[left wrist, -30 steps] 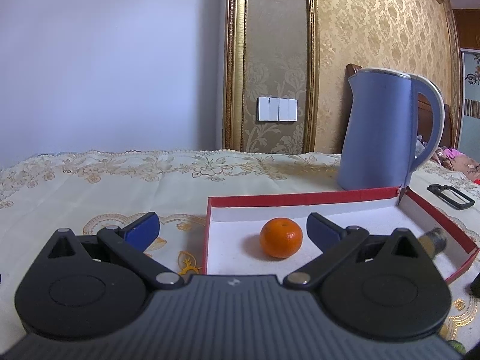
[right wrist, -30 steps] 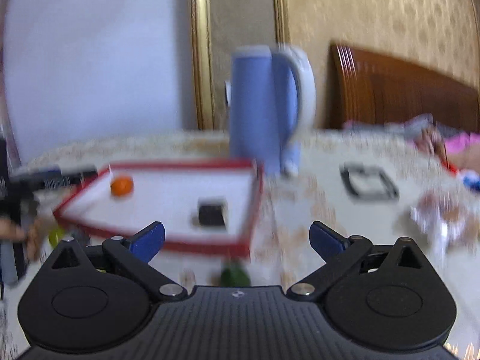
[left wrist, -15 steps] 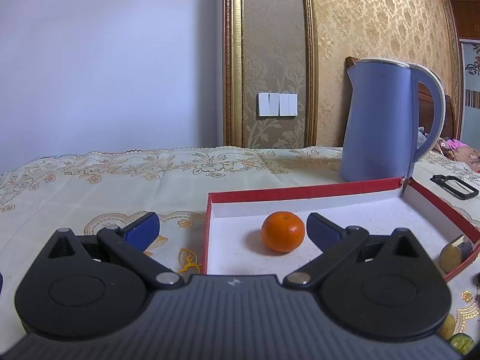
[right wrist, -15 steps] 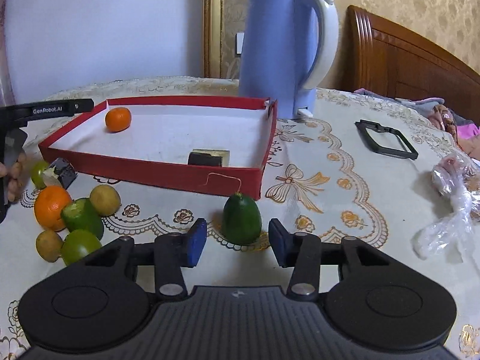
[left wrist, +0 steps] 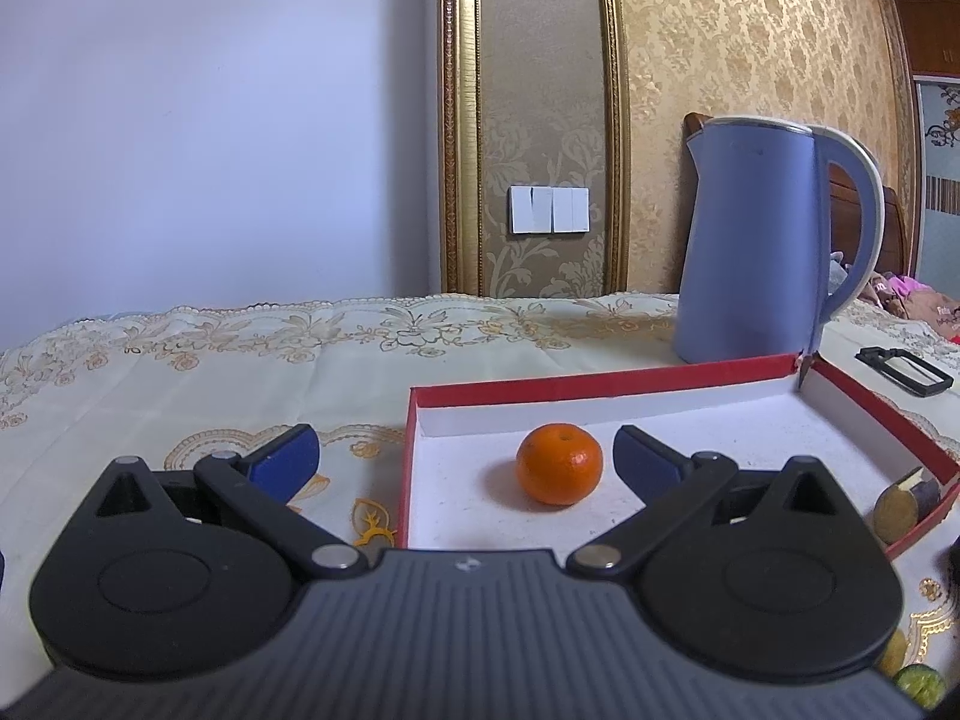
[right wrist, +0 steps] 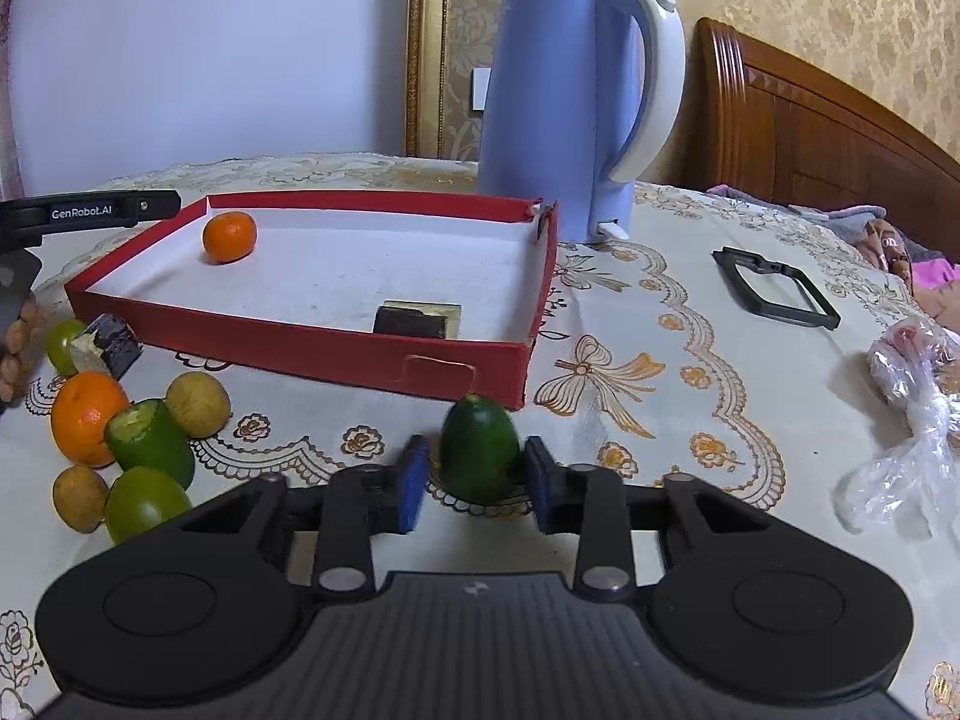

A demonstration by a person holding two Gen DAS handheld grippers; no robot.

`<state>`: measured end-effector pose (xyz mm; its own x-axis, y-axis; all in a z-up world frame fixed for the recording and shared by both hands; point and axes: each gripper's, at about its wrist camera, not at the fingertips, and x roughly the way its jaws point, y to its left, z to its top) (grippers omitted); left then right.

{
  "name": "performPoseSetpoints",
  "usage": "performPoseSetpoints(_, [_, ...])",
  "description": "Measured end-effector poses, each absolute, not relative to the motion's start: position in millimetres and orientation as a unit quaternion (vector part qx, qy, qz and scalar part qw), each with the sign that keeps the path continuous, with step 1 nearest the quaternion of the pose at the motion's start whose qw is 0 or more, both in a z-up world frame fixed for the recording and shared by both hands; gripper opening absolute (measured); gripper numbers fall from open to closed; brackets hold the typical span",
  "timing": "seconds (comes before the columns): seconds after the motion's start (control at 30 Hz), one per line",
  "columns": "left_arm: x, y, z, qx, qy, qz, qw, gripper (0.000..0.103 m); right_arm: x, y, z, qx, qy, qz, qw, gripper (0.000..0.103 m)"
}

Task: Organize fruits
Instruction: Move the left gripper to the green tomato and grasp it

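Note:
A red box (right wrist: 336, 354) with a white floor holds one orange (right wrist: 229, 236); the orange also shows in the left wrist view (left wrist: 559, 465). My right gripper (right wrist: 477, 483) has its blue pads on either side of a dark green fruit (right wrist: 480, 456) on the tablecloth just in front of the box; the right pad touches it, a thin gap shows on the left. My left gripper (left wrist: 465, 459) is open and empty, hovering at the box's (left wrist: 600, 381) left end. A pile of loose fruit (right wrist: 120, 438) lies left of the box.
A blue kettle (right wrist: 576, 102) stands behind the box. A dark block (right wrist: 417, 321) lies inside the box. A black frame (right wrist: 774, 294) and a crumpled plastic bag (right wrist: 906, 414) lie to the right. Another dark block (right wrist: 105, 345) sits by the loose fruit.
My right gripper has dropped toward the table and narrowed its jaws around the dark green fruit. The left gripper has barely moved.

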<state>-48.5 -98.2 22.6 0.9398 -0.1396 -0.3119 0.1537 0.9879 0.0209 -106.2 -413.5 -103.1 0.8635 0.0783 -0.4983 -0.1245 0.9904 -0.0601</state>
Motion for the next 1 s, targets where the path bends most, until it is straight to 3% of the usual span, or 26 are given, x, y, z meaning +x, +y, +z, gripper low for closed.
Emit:
performPoseSetpoints(0.47, [-85,-74,40,-0.030,0.159,-0.088,0.983,0.103,-105,-418,-103,-0.027,0.259,0.061,0.963,0.028])
performPoseSetpoints(0.77, [-150,-83,21,0.038,0.215,-0.107,0.970,0.103,-104,-419,-103,-0.023,0.259,0.062,0.963,0.029])
performPoseSetpoints(1.0, [-145,-103,13,0.097,0.240,-0.106,0.960,0.103,-104,-420,-103,-0.022,0.259,0.063,0.963,0.029])
